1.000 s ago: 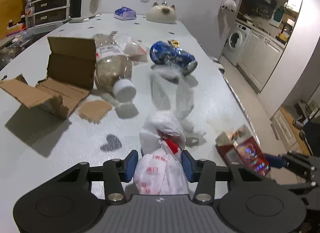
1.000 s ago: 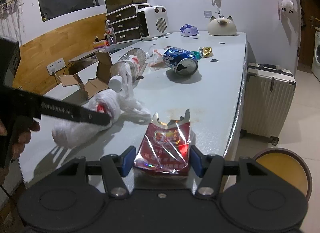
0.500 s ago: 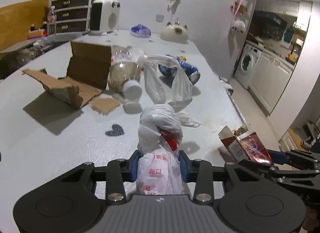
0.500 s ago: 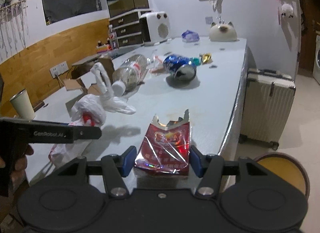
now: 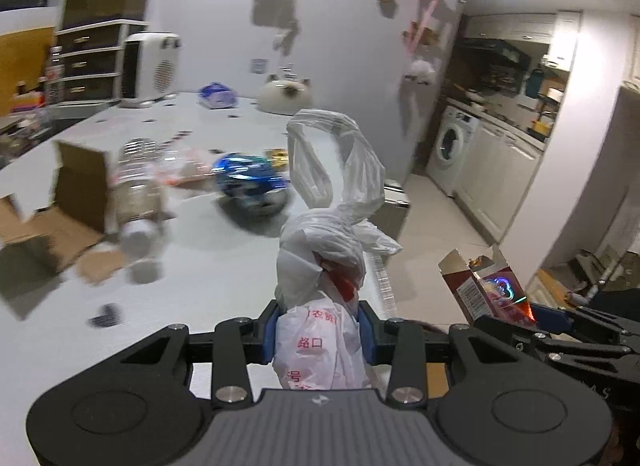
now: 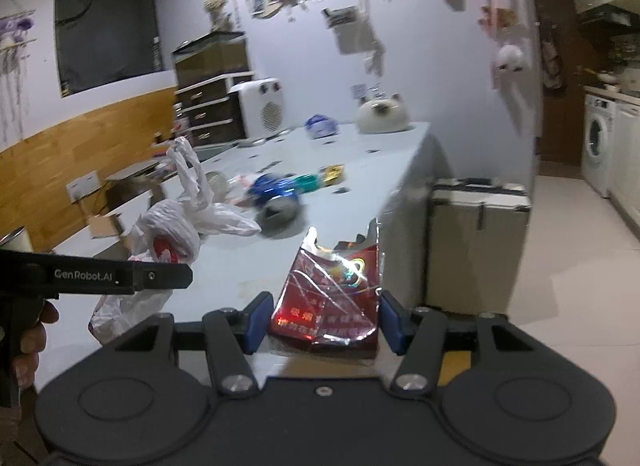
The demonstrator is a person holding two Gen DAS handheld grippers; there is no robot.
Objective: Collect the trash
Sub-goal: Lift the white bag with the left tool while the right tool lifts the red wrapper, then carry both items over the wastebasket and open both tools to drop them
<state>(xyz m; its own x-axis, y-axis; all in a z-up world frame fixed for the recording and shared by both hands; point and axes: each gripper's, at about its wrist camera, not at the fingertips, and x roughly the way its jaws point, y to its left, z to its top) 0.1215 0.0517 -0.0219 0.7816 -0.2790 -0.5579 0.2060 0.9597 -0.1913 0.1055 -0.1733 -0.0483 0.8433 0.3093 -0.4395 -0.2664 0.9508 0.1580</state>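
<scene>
- The left gripper (image 5: 318, 332) is squeezed tight on a white plastic bag (image 5: 320, 266) with red print, and holds it up above the near part of the table (image 5: 224, 266).
- The bag looks soft and light. It is knotted, and its loose handles flop up at the top. Low down, under the knot, where the gripper has it, looks like a good place to hold. The thin plastic could slip or tear if pulled hard.
- The right gripper (image 6: 320, 320) is clamped on a red shiny pack (image 6: 334, 290) with a torn-open top, near the right edge of the table.
- The pack looks light and crinkly, and its film cover looks slippery. A hold across its lower half looks best, away from the torn top.
- More trash lies farther off on the table: a blue can (image 5: 250, 179), a clear bottle (image 5: 138, 193) and a torn cardboard box (image 5: 68, 201) on the left.
- The can will likely roll.
</scene>
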